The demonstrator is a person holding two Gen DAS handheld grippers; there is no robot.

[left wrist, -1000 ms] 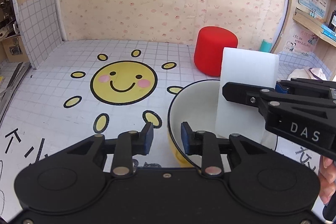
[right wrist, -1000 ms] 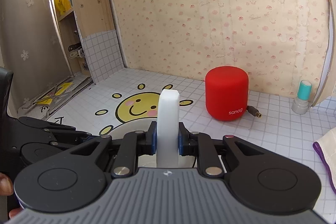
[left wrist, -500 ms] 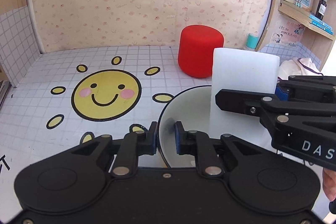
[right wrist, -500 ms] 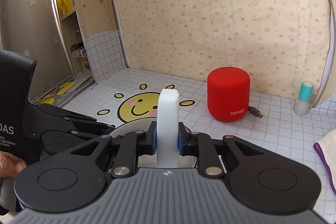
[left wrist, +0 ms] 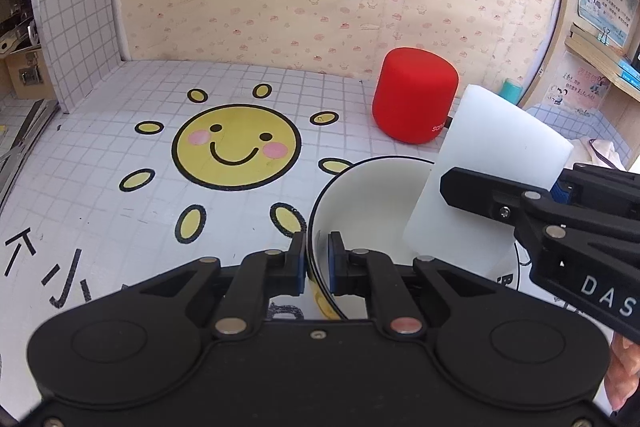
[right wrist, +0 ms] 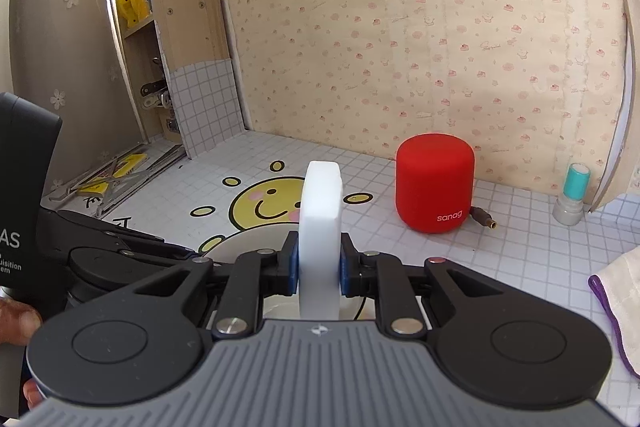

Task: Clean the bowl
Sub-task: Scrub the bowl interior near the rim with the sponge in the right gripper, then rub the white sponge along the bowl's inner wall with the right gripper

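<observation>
Rim of the bowl sits pinched between the closed pads of the left gripper. Glazed and likely slippery, hard and breakable, the bowl is best held right there at its edge. It rests on the tiled table, below the sponge, a soft, light block clamped in the right gripper. A red speaker stands beyond.
</observation>
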